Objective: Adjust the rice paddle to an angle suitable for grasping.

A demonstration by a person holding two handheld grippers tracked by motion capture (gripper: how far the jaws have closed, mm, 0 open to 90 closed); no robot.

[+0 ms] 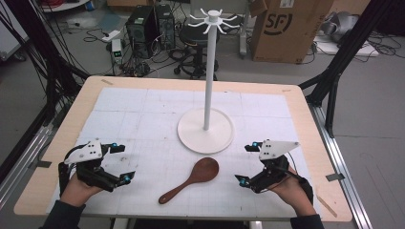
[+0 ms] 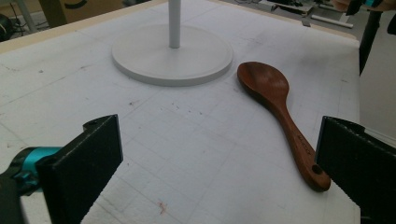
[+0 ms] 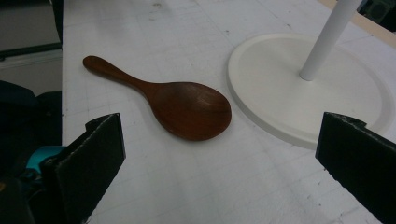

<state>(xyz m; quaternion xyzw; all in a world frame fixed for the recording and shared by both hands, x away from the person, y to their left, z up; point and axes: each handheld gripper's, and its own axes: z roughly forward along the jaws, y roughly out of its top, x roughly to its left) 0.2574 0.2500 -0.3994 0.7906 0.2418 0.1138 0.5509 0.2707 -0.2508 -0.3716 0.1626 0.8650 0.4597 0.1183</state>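
A dark brown wooden spoon (image 1: 193,178) (image 2: 280,105) (image 3: 182,105) lies flat on the white gridded mat, bowl toward the stand, handle toward the front edge. Just behind it stands a white hook stand (image 1: 207,71) on a round white base (image 1: 191,131) (image 2: 154,58) (image 3: 275,88), with several hooks at its top. My left gripper (image 1: 123,162) (image 2: 219,161) rests at the front left, open and holding nothing, apart from the spoon. At the front right my right gripper (image 1: 248,163) (image 3: 219,158) is open too, with nothing between its jaws.
The white mat (image 1: 143,114) covers most of a light wooden table (image 1: 81,95). Beyond the far edge are a cardboard box (image 1: 286,28), computer towers (image 1: 148,24), a stool and floor cables. Black frame legs (image 1: 344,52) flank the table.
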